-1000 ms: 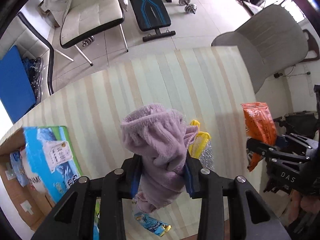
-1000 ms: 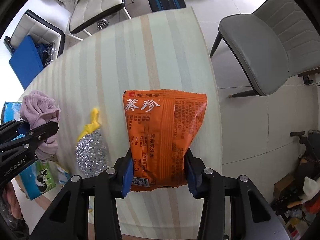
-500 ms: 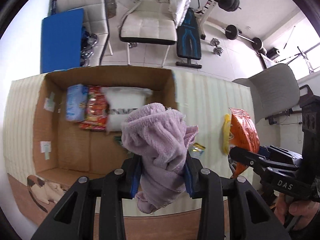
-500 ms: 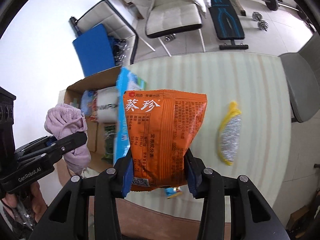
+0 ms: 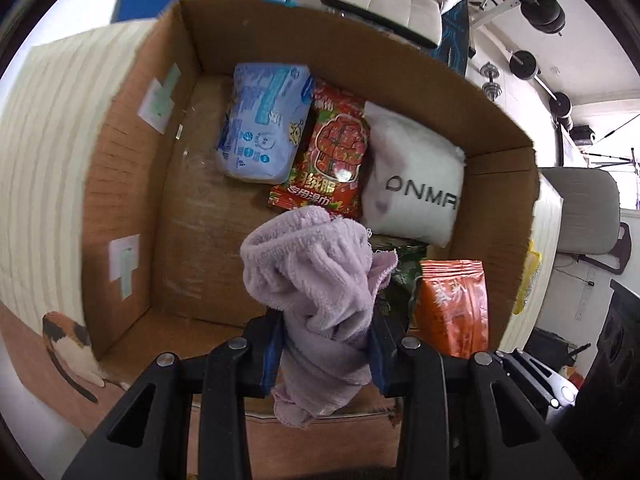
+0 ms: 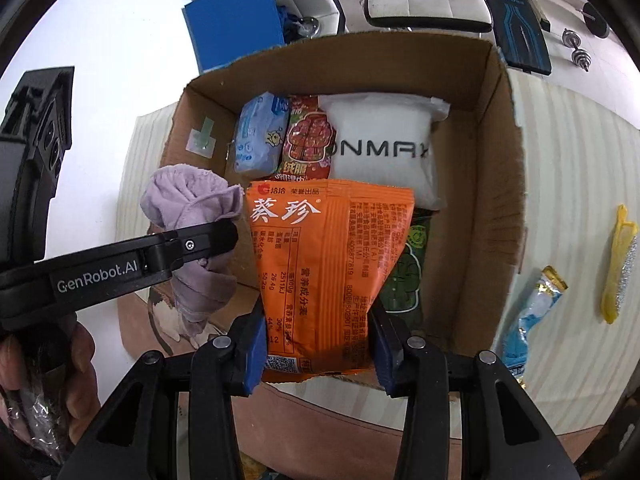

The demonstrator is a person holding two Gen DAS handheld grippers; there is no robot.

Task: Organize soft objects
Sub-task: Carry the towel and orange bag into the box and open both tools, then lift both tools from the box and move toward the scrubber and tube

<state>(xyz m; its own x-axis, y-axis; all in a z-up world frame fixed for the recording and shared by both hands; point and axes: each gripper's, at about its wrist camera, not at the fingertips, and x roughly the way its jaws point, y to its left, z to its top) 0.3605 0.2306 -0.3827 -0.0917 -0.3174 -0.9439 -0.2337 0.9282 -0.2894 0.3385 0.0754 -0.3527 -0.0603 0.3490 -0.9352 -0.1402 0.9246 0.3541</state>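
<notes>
The left tool (image 5: 326, 354) clamps a fluffy lilac towel (image 5: 310, 276) and the right tool (image 6: 316, 354) a crinkly orange packet (image 6: 326, 264), both above the open cardboard box (image 6: 496, 184).

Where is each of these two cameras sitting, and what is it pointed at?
Left wrist: rides the left gripper, looking down into the cardboard box; shows its fingers clamping the purple towel.
Right wrist: rides the right gripper, facing the box; shows its fingers clamping the orange snack bag and the person's hand.
Shared: box, towel, orange bag.
</notes>
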